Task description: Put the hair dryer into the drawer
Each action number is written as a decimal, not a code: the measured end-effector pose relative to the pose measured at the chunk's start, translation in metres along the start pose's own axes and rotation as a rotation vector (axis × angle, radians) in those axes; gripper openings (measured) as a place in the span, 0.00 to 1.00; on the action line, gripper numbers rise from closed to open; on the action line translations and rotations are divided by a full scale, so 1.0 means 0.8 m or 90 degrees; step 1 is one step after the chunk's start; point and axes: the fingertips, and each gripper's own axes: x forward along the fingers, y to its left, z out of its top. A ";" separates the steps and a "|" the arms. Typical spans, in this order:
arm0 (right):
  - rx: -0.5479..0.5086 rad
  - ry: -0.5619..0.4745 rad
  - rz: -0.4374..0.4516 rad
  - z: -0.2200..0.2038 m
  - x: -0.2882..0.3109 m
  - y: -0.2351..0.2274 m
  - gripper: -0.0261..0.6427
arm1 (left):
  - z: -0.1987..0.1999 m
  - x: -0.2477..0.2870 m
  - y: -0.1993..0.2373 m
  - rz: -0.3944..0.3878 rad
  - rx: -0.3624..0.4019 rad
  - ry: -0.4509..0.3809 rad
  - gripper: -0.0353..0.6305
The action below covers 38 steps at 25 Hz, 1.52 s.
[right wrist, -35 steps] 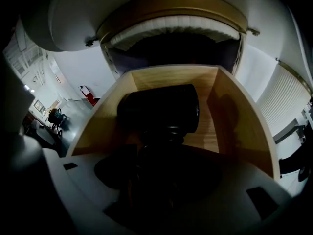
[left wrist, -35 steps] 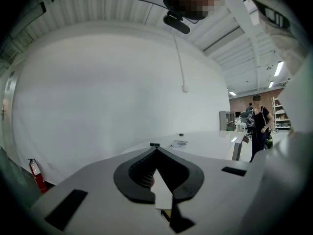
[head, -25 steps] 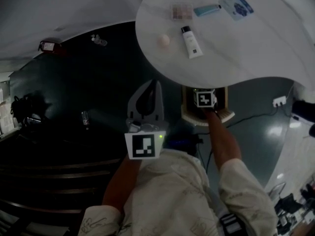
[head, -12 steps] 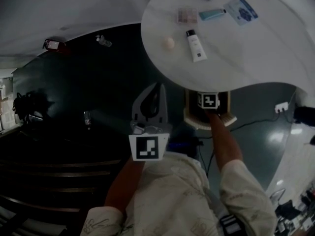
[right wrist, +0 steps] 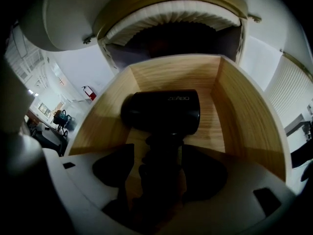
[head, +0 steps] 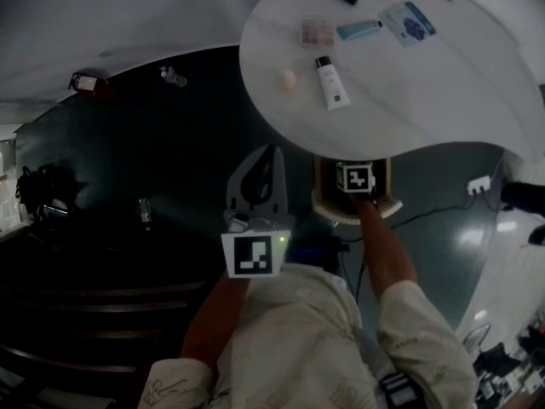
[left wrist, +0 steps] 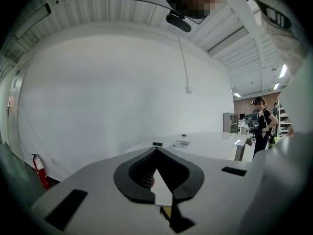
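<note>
Your right gripper (right wrist: 159, 153) tips steeply down into the open wooden drawer (right wrist: 244, 116), its jaws spread wide and just opening further. The hair dryer's handle stands between them, but a strip of wood shows beside it and the pads no longer seem to press, so this reads as the release. The black hair dryer (right wrist: 161, 111) lies on the drawer's floor, its barrel crosswise toward the drawer's back wall and its handle pointing back at you. That is probably how a dryer carried by its handle comes to rest.

Your left gripper (head: 271, 156) hovers just left of the drawer and clear of it, roughly level, its jaws closed tip to tip on nothing. It looks parked out of the way, since this step needs one hand only.

The drawer stands pulled out from under the white table (head: 426, 100), which leaves it open from above. Beyond the drawer, a white tube (head: 331, 82) and other cosmetics lie untouched on the tabletop. Judged from here, only closing the drawer may remain.
</note>
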 end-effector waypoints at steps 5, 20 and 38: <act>0.016 -0.026 0.001 0.014 -0.023 0.003 0.48 | 0.009 0.000 -0.001 -0.014 -0.005 -0.009 0.05; 0.035 -0.040 -0.007 0.026 -0.091 0.013 0.48 | 0.036 0.003 -0.019 -0.069 -0.025 -0.030 0.05; 0.120 -0.232 -0.026 0.063 -0.261 -0.009 0.48 | 0.048 0.039 -0.078 -0.189 -0.027 -0.026 0.05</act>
